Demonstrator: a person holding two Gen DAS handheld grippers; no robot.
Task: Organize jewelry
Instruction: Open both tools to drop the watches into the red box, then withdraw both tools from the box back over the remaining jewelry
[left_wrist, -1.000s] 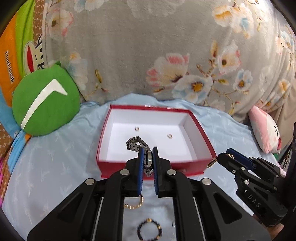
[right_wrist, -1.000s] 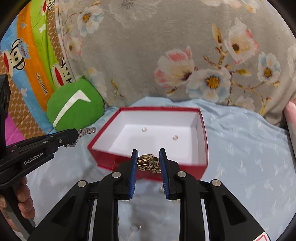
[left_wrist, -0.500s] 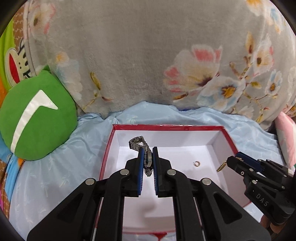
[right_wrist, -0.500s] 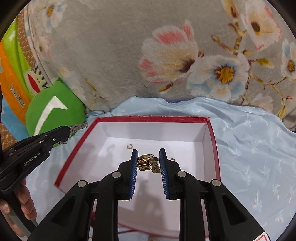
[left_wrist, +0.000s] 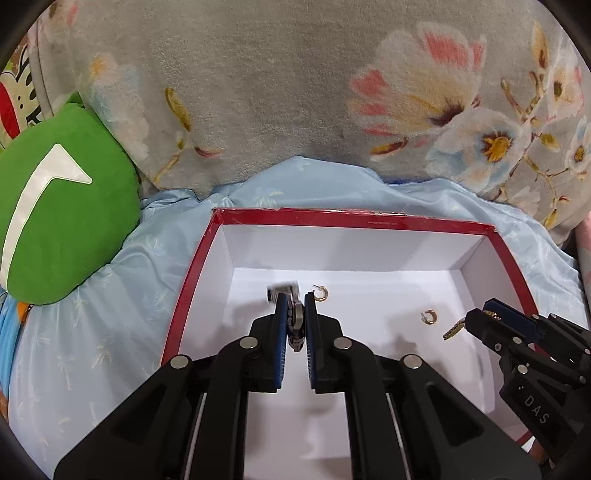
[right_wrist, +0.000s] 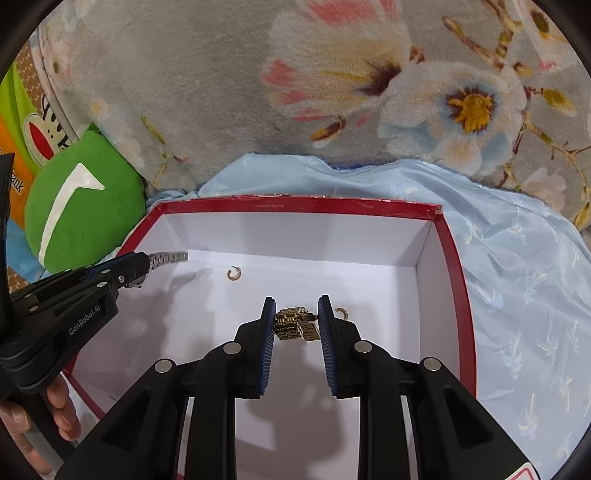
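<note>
Two grippers hang over an open red box (left_wrist: 192, 273) with a white inside, which sits on a pale blue sheet (left_wrist: 92, 332). The left gripper (left_wrist: 295, 306) has its blue pads nearly together, pinching a silver watch (left_wrist: 293, 321) whose metal band sticks out past the fingertips (its far end is blurred) above the box's floor near the left wall. The right gripper (right_wrist: 295, 317) holds its fingers a little wider, clamped on a bunched gold watch (right_wrist: 295, 325) over the middle of the box. Two small gold hoop earrings lie on the white floor: one hoop (left_wrist: 320, 293) just beside the left gripper's tips, the other hoop (left_wrist: 428, 316) further right, close to the right gripper's tips. Behind the box rise a grey flowered blanket (left_wrist: 295, 92) and, to the left, a green cushion (left_wrist: 66, 206). A hand (right_wrist: 33, 424) grips the left tool's handle in the right wrist view.
</note>
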